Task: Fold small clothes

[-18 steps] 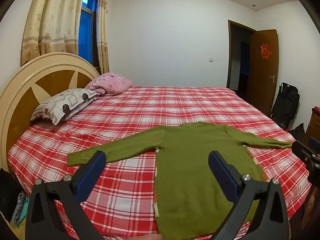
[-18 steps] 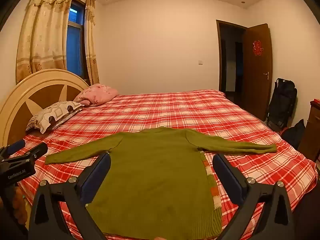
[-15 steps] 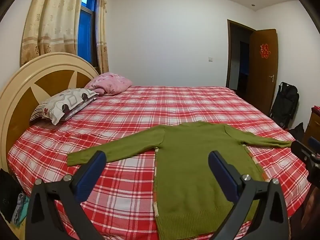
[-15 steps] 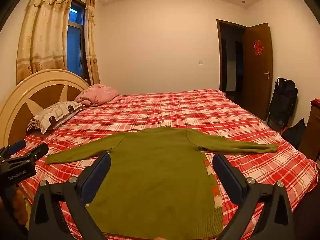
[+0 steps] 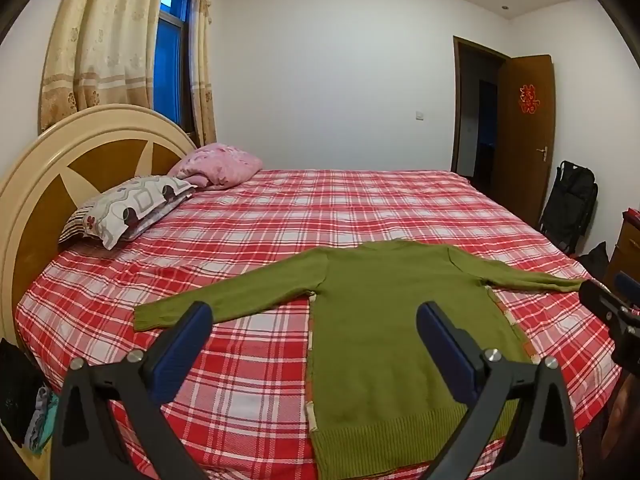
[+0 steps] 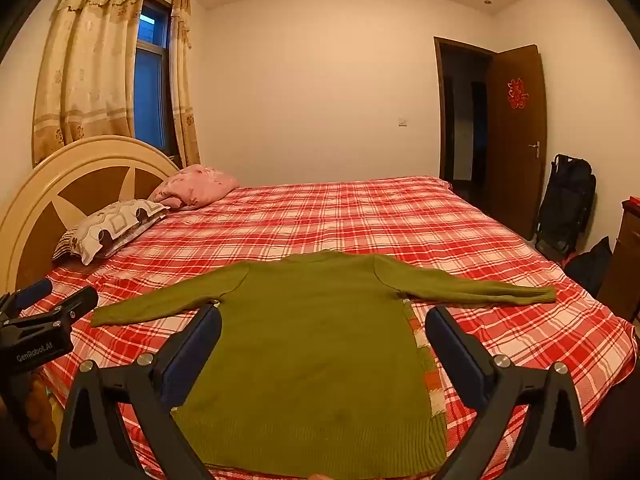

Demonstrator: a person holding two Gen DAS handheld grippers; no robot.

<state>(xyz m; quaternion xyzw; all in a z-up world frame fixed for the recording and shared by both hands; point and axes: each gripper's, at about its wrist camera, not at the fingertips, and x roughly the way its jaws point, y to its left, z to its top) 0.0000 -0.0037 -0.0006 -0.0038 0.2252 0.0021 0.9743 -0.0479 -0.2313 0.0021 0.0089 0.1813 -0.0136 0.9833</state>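
Your left hand-held gripper (image 5: 312,328) hangs above the near edge of the bed (image 5: 360,208) with its blue pads spread wide and nothing between them; it tilts gently downward. Ahead of it and a little to its right lies the green sweater (image 5: 384,320), spread flat on the red plaid bedspread, both sleeves stretched out to the sides and the ribbed hem nearest you. The sweater's left sleeve (image 5: 224,300) runs across just beyond that gripper's left finger. Your right hand-held gripper (image 6: 323,330) is likewise open wide and empty, hovering over the lower body of the sweater, whose torso fills the gap between its fingers without touching them. The right sleeve (image 6: 472,288) extends past its right finger toward the side of the bed. A strip of patterned lining shows along the sweater's side seams. Farther off, to the left of both grippers, a patterned pillow (image 5: 128,208) and a pink pillow (image 5: 220,164) rest against the rounded headboard (image 5: 80,152). Each gripper appears at the edge of the other's view.
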